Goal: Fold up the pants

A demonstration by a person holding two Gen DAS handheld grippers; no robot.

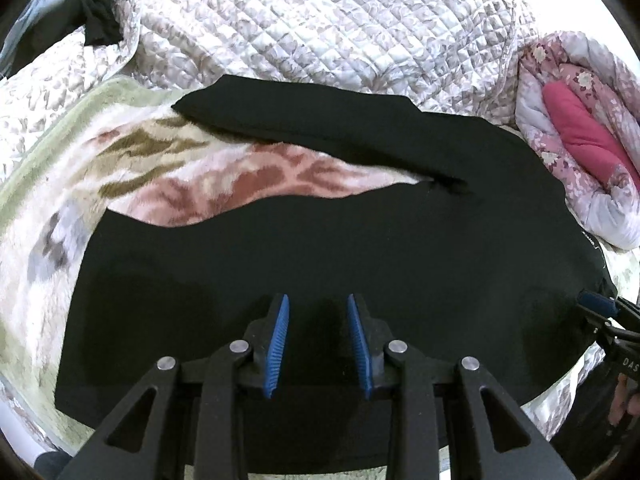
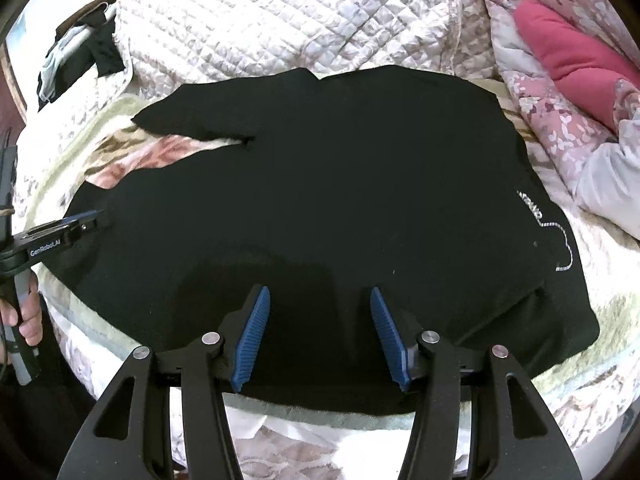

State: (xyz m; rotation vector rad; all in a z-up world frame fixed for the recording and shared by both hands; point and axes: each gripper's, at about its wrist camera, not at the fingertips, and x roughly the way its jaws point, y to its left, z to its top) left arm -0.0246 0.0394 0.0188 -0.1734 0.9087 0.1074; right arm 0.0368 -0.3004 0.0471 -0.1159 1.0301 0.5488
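The left hand-held gripper hangs over the near edge of the black pants, w/ its blue pads part way apart & nothing btwn them but air; it's let go, not pinching. The right hand-held gripper is the same, only its pads stand a bit wider, also empty. The pants lie flat on the bed, on a fuzzy blanket, just in front of & under both grippers. Their long way runs side to side: legs go off to the left, split apart, & the waist w/ white writing sits on the right. So left hand is nearer the leg ends, right hand nearer the waist. Prob next: grab an edge to fold
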